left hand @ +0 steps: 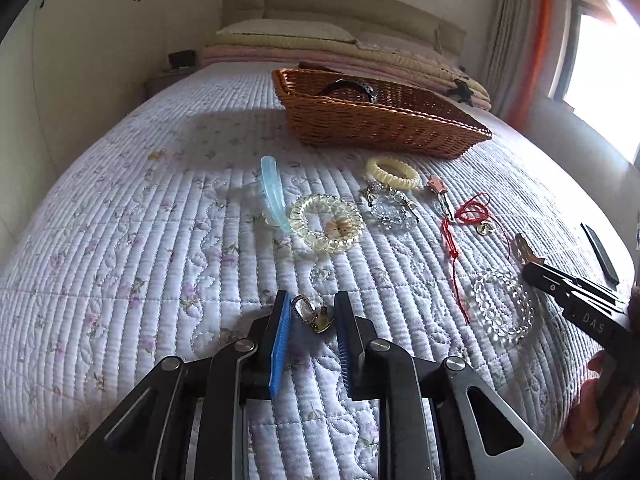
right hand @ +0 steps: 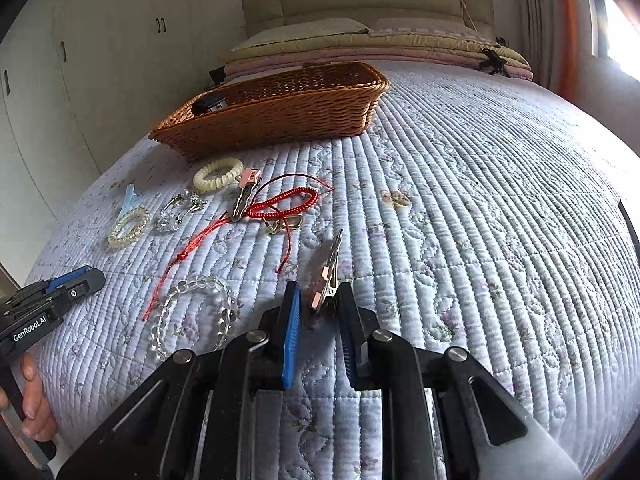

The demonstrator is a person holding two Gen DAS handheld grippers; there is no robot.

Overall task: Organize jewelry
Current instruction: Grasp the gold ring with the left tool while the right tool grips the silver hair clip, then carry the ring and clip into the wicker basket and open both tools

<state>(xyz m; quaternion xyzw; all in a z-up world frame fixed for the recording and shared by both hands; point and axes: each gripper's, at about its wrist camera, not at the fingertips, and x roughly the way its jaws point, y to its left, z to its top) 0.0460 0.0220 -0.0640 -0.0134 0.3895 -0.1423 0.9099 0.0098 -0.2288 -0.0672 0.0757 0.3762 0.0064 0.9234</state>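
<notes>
Left tool (left hand: 312, 314) seemingly pinches small clasp (left hand: 311, 314); right tool (right hand: 318, 304) grips hair clip (right hand: 327, 276).

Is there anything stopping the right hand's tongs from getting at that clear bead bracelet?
Probably not. The clear bead bracelet lies uncovered just beside the right tongs; but they already pinch a pink hair clip.

Daylight from the blown-out window (left hand: 600, 76) at right; sharp frames, edges fisheye-bent.
</notes>
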